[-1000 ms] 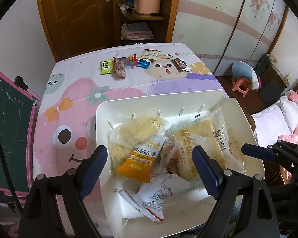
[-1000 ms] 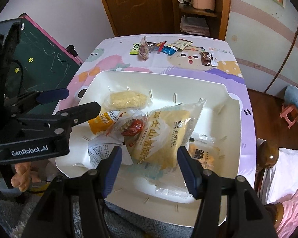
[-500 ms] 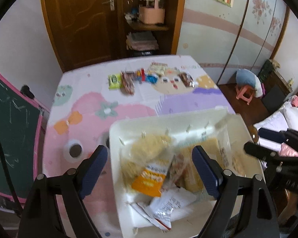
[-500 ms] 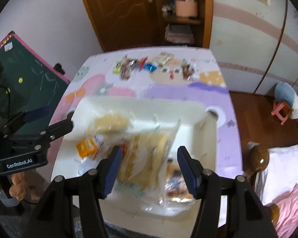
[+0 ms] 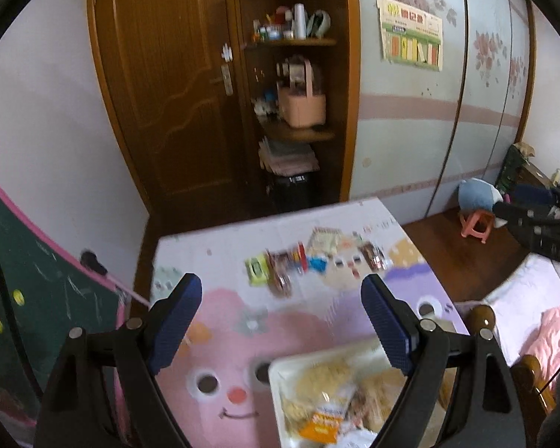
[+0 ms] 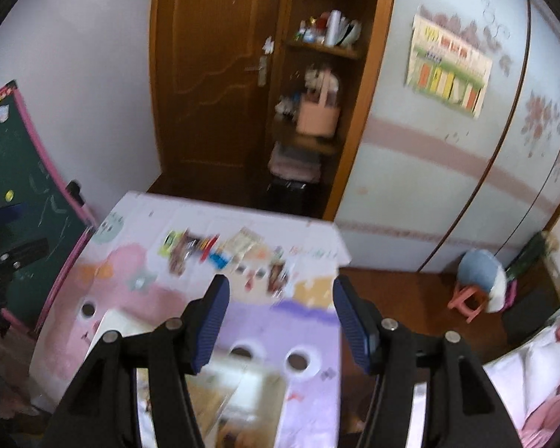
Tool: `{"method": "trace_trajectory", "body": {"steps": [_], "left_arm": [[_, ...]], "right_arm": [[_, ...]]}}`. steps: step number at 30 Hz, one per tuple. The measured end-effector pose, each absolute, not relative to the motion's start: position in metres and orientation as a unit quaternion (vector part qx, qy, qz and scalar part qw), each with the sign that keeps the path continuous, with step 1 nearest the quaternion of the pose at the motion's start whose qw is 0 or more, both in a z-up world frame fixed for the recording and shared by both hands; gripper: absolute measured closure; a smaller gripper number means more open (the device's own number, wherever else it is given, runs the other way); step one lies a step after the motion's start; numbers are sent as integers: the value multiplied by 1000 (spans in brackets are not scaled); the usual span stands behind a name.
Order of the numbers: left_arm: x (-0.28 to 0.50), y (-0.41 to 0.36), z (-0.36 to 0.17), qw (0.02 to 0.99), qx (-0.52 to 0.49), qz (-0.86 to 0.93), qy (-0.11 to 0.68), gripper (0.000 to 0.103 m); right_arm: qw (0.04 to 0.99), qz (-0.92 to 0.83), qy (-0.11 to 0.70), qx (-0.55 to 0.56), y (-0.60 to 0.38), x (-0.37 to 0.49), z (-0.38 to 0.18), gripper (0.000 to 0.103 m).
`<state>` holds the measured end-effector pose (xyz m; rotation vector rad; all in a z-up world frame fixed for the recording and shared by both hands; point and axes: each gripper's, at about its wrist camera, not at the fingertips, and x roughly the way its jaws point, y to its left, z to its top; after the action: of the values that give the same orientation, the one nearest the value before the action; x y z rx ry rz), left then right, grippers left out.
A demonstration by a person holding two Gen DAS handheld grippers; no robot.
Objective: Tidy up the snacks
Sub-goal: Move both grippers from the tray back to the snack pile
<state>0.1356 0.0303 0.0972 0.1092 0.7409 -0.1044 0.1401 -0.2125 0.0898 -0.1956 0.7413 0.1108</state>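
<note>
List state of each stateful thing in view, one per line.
Left tool: open, nothing between its pads.
Right tool: open, empty.
White plastic tray: on the table, loaded with packaged snacks.
Row of small loose snack packets: lying on the cartoon-print tablecloth at the far end, outside the tray.
Brown wooden door: closed.
Pink basket: upright on the wooden shelf.

Tray [image 5: 280, 373] w/ snack packets [image 5: 324, 392] in it sits at near edge of table [image 5: 212, 246]; a row of loose snacks [image 5: 298, 261] lies across the far end. Behind table: door [image 5: 160, 93], shelf unit [image 5: 298, 134] to its right. Chalkboard [image 5: 37, 291] left of table, stool [image 5: 478, 224] on floor to the right (beside a bed).
</note>
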Motion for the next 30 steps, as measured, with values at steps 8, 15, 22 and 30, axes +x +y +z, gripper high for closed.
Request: {"method": "trace_trajectory", "body": {"steps": [8,15,22,30], "left_arm": [[204,32,126,928,72,1,366,14],[292,42,88,906,71,47,415,14],[358,47,-9,866,42,55,495,14],[374,43,-132,822,29,50,566,20]], "right_arm": [[930,17,355,-91,-223,219,125,45],[919,-11,392,-49,-243,300,101,45],[886,4,464,-8,-248,369,12,45],[823,23,566,47,-249,393,-119,45]]}}
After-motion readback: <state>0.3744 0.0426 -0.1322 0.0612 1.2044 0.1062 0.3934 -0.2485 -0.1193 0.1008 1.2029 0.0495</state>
